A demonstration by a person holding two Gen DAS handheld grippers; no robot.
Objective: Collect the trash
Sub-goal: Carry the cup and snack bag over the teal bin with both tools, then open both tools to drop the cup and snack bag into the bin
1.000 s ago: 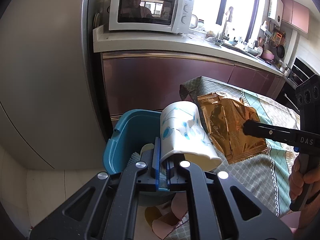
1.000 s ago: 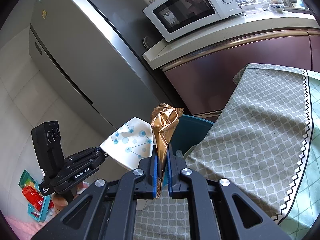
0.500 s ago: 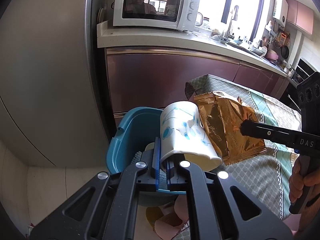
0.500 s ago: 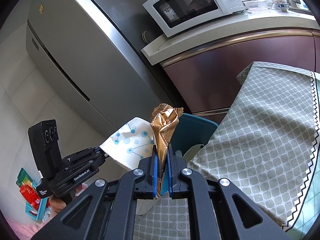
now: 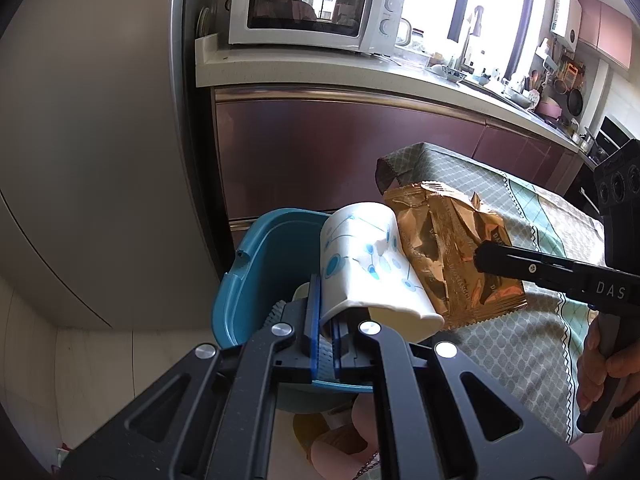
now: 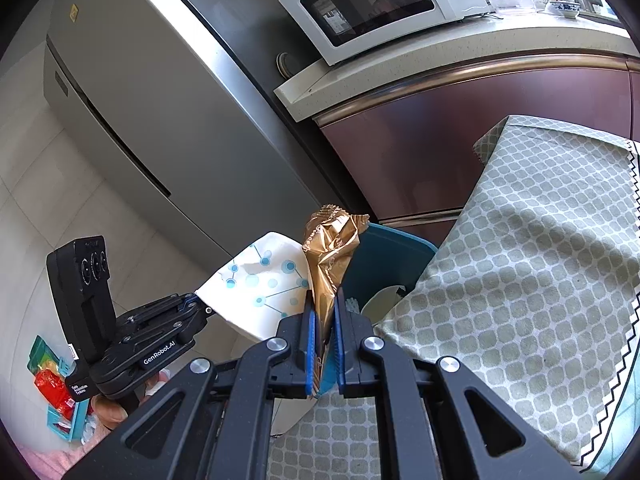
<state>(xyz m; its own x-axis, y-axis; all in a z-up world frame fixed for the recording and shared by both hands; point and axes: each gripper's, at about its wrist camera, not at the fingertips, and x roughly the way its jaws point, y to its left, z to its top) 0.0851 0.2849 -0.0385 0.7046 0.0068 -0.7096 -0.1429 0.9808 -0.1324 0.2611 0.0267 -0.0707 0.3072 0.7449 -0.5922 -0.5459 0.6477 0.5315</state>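
My left gripper (image 5: 326,320) is shut on the rim of a white paper cup (image 5: 368,264) with blue dots, held on its side over the teal bin (image 5: 256,272). A crumpled gold snack wrapper (image 5: 452,248) hangs to the right of the cup, pinched by my right gripper (image 5: 480,258). In the right wrist view, the right gripper (image 6: 323,320) is shut on the gold wrapper (image 6: 330,248) at the teal bin's (image 6: 384,260) near rim. There the paper cup (image 6: 260,284) and left gripper (image 6: 194,304) sit at its left. The bin holds some pale trash.
A table with a green patterned cloth (image 6: 520,260) stands right beside the bin. Behind are a maroon cabinet (image 5: 340,152), a counter with a white microwave (image 5: 312,8) and a grey fridge (image 6: 160,100). Colourful packets (image 6: 52,388) lie on the tiled floor at left.
Both views have crept a little closer to the bin. The cup and the wrapper stay gripped, and the wrapper now sits slightly nearer the bin's rim.
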